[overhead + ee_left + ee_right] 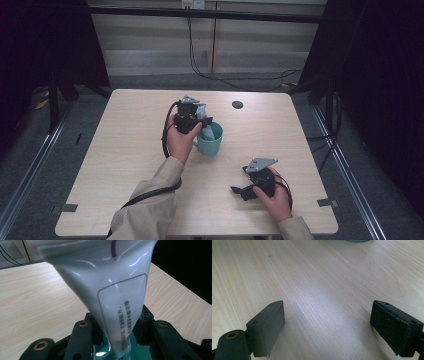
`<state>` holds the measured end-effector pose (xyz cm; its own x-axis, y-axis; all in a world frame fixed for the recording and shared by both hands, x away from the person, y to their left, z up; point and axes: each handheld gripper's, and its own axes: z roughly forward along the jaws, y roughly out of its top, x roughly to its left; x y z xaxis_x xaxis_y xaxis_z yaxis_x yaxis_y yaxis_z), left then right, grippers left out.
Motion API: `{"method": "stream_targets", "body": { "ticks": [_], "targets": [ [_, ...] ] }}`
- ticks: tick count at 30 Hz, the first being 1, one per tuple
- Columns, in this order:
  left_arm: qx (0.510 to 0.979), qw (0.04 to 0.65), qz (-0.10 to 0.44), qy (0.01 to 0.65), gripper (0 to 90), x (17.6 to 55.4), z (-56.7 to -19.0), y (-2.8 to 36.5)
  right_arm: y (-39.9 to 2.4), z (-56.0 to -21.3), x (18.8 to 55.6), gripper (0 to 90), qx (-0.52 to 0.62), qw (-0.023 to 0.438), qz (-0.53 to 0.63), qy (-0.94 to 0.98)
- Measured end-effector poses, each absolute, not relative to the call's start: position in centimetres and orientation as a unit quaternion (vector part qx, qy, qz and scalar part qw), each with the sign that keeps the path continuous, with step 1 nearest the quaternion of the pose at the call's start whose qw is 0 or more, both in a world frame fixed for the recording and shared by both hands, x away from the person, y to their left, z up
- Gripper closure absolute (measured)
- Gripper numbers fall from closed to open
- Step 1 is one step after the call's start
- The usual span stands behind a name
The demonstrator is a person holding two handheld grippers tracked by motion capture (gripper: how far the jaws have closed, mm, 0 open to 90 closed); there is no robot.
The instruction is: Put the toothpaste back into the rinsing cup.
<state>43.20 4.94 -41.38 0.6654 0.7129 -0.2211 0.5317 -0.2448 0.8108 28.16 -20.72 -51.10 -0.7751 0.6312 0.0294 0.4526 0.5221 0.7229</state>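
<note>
Left claw (200, 120) poised above teal mug (212, 142).

Wooden table (125, 150); grey floor (30, 165)

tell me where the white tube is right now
In the high view the white tube stands in the teal mug at mid-table, between the left gripper jaws.

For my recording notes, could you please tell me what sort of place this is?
Probably a lab recording bay, not a home: a bare wooden table enclosed by black curtains, with cables trailing on a grey floor before plain wall panels.
</note>
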Motion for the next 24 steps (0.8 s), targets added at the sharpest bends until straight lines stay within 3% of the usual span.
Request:
{"method": "stream_targets", "body": {
  "ticks": [14, 19, 24],
  "targets": [
    [0.789, 0.455, 0.106, 0.399, 49.1, 43.2, -41.9, 5.2, -20.7, -51.1, 28.1, 12.0, 0.313, 0.120, 0.376, 0.864],
    [0.789, 0.450, 0.118, 0.401, 35.1, 42.9, -41.7, 5.8, -20.7, -51.1, 28.0, 11.9, 0.314, 0.120, 0.376, 0.864],
    [0.783, 0.452, 0.118, 0.410, 27.5, 42.5, -41.4, 7.1, -20.7, -51.1, 28.0, 11.9, 0.314, 0.119, 0.376, 0.864]
  ]
}}
